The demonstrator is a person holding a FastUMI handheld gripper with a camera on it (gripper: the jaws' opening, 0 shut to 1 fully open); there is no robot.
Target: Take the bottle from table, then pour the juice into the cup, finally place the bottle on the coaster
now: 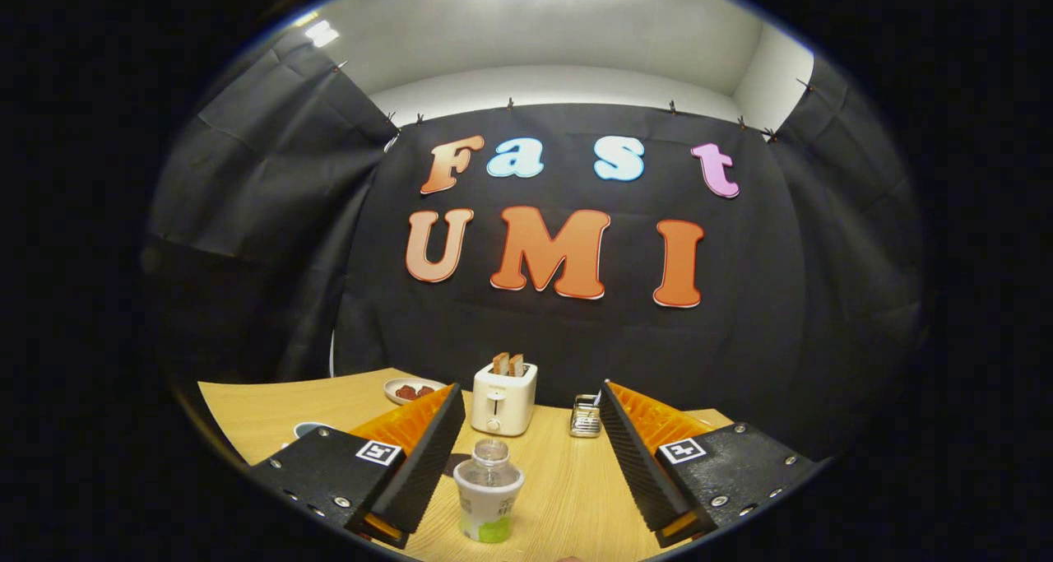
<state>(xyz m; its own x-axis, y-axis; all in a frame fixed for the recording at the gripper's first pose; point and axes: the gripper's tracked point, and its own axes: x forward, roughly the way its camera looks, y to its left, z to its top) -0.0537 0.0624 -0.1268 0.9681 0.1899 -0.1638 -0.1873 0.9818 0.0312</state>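
Spread wide, the gripper (pixel 533 414) hangs above a pale wooden table (pixel 568 488) with its two fingers angled outward and nothing pinched between them. Between the fingers, nearer the left one than the right, stands the bottle (pixel 489 491), upright on the table; it is a clear plastic bottle with a pale label that turns green toward its base, and it has no cap on its open neck. Neither finger touches it, though the left finger's inner face is just beside its shoulder. Just behind the bottle, beside the left finger, a small dark round patch (pixel 455 464) lies flat on the wood; it may be the coaster, but too little of it shows to be sure. To the left of the left finger, partly hidden by the gripper's body, a pale rounded rim with a dark inside (pixel 311 428) peeks out; whether that is the cup cannot be told. Beyond the fingers, roughly in line with the gap between them, a white toaster (pixel 503 398) stands with two slices of toast (pixel 507 364) poking up from its slots. Left of the toaster, beyond the left finger's tip, a small plate (pixel 411 390) carries some reddish pieces of food. Right of the toaster, close to the right finger's tip, sits a small shiny metal object (pixel 585 416), too small to identify. Black cloth closes the booth behind the table.
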